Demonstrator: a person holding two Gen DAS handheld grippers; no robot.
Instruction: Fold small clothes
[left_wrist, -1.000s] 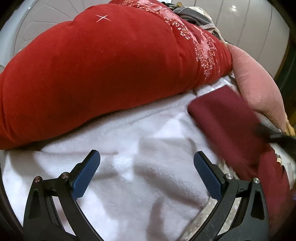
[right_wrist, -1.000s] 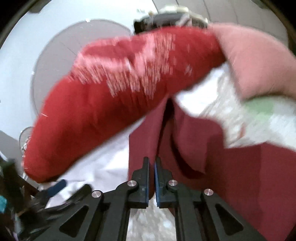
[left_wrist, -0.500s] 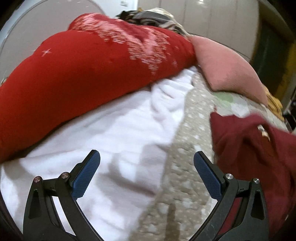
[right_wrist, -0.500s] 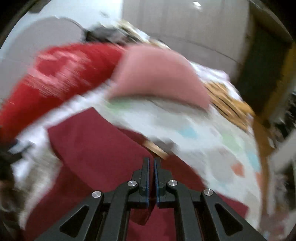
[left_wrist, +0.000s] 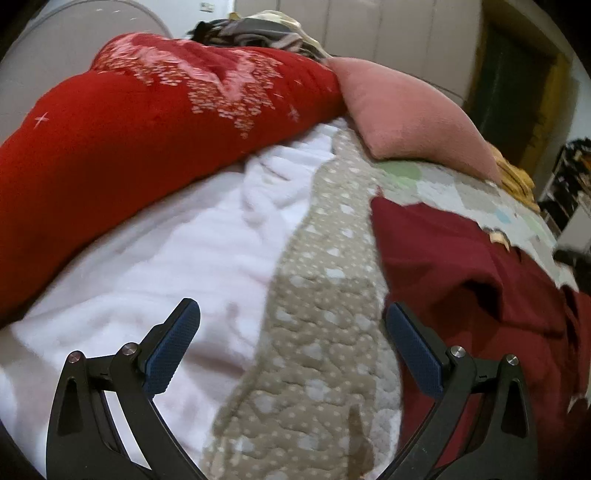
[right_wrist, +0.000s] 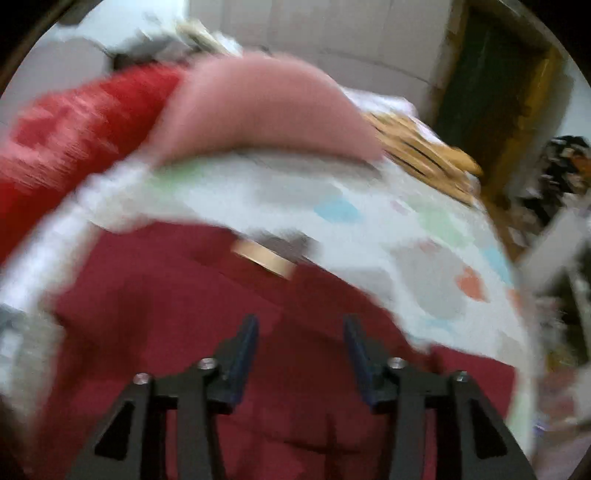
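R gripper (right_wrist: 301, 332) opening over maroon garment (right_wrist: 155, 317) – L gripper (left_wrist: 291, 332) wide, empty

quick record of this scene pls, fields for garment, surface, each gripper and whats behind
garment: dark red garment, lying crumpled on the quilt
surface: patterned quilt, white fleece blanket at its left
left gripper: open, empty, over quilt and blanket
right gripper: jaws opening, nothing pinched, above the garment
behind: red bolster, pink pillow

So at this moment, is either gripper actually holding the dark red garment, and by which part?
Neither. The right gripper is opening above the dark red garment, its fingers off the cloth. The left gripper is open over the bedding, holding nothing.
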